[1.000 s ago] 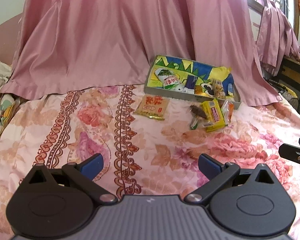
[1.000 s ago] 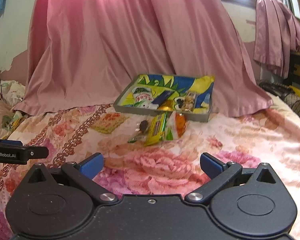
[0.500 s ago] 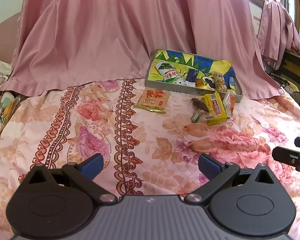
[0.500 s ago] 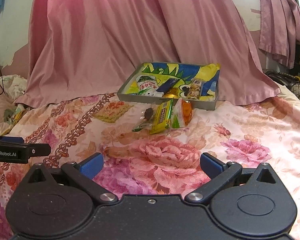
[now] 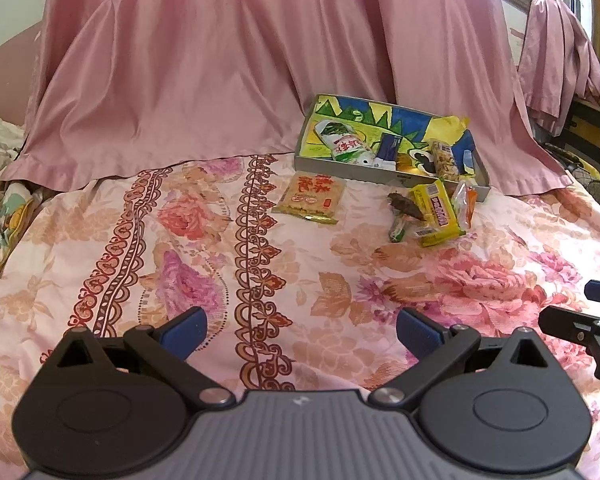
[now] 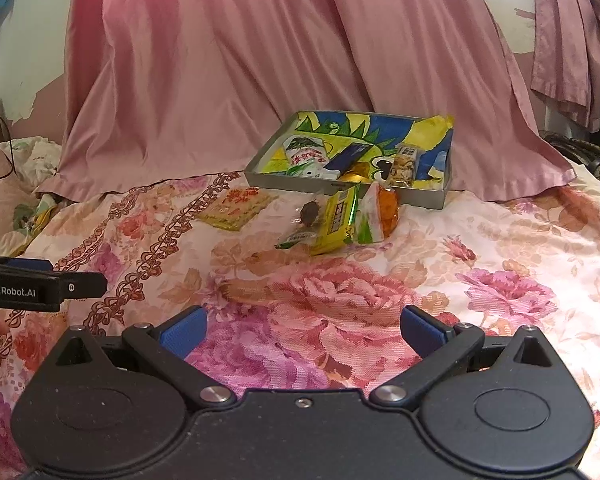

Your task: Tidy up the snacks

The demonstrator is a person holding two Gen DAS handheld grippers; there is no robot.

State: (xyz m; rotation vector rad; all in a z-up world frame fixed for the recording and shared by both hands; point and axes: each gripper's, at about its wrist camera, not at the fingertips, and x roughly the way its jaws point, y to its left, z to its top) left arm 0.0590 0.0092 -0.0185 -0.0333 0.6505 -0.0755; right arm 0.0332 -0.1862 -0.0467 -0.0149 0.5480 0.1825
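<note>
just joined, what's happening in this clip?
A person holds a gripper in each hand over a floral bedspread, tidying snacks into a gray tray. Left gripper and right gripper are both open and empty, short of the snacks. Several packets are in the tray already. A flat orange-print packet, a yellow packet and a few small ones lie loose on the bedspread just in front of it.

"GenRobot.AI", white on black, on the side of the left gripper (image 6: 40, 288). Red characters on the flat yellow packet (image 5: 310, 196) and yellow bar wrapper (image 5: 436, 208), probably Chinese, unreadable.
</note>
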